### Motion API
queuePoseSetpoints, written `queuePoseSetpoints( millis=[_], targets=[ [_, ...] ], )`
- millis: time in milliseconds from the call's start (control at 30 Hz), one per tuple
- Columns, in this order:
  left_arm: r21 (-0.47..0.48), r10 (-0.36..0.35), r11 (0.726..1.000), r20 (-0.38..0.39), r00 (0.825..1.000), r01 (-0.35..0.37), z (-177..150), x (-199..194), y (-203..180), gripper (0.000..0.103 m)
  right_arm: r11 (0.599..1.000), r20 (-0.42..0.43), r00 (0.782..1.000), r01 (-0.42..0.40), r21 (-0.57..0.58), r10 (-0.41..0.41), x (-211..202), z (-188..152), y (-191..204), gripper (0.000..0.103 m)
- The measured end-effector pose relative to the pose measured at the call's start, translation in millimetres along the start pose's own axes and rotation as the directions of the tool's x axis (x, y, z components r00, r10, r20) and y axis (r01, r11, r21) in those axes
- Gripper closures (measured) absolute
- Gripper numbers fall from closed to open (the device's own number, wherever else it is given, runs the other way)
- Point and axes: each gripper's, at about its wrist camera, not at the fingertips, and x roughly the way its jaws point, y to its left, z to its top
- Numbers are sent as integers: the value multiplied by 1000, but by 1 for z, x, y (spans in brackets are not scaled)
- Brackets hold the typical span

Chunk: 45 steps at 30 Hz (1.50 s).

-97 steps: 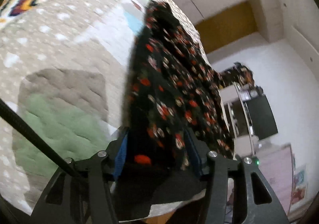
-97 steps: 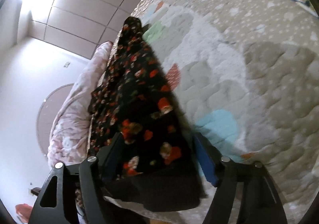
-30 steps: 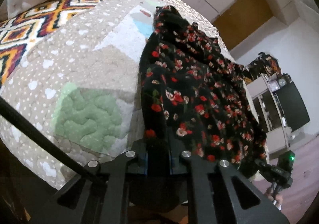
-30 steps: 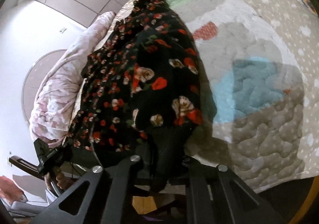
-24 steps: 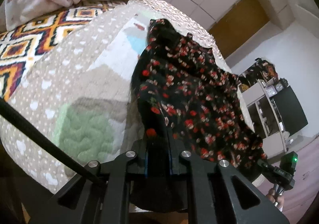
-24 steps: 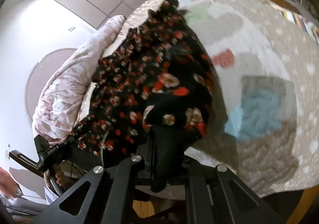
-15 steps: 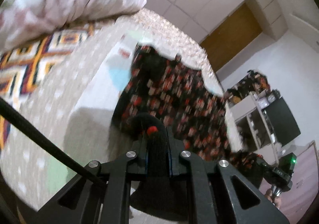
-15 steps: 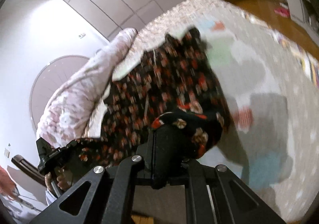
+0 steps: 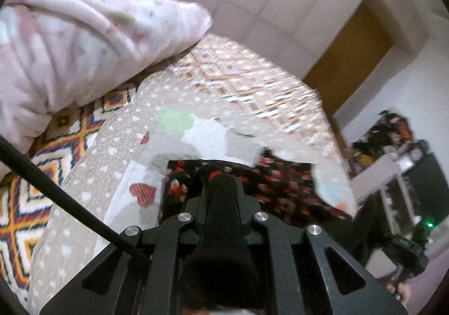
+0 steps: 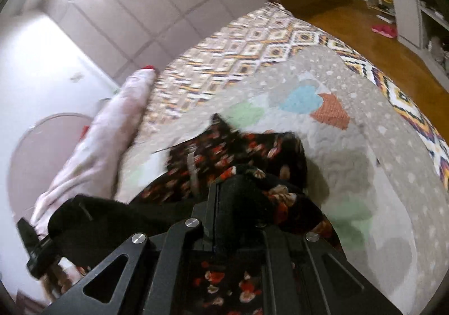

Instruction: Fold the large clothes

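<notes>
Mid-fold, with left gripper (image 9: 221, 183) and right gripper (image 10: 241, 183) clamped on floral dress (image 10: 224, 152); next, laying held edge down lower centre on quilt (image 10: 378, 174)

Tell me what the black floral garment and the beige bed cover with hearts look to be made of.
Floral garment: thin, soft woven cloth, matte; it drapes and bunches limply. The exact fibre is unclear.
Bed cover: padded quilted textile, probably cotton, matte; puffy stitched ripples and appliqué hearts show.
</notes>
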Motion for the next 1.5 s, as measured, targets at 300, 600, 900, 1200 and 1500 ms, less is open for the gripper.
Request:
queuePoseSetpoints(
  millis=[300,600,900,1200,1500],
  targets=[
    [16,67,998,-121,990,-65,0,106,18,90,987,-87,984,152,-49,-156,104,21,-21,92],
    [-141,-122,983,-39,992,116,21,85,43,42,999,-123,992,28,34,-23,109,36,-40,73],
    [-35,-37,999,6,999,37,19,17,43,36,997,45,996,73,-12,-72,36,50,-6,36],
    [83,35,996,-119,992,-25,-53,25,61,35,934,-192,976,-159,-319,101,63,-33,123,38],
    [162,89,985,-134,987,-67,-93,53,74,35,821,-337,936,-112,-559,-102,192,-113,230,85]
  ],
)
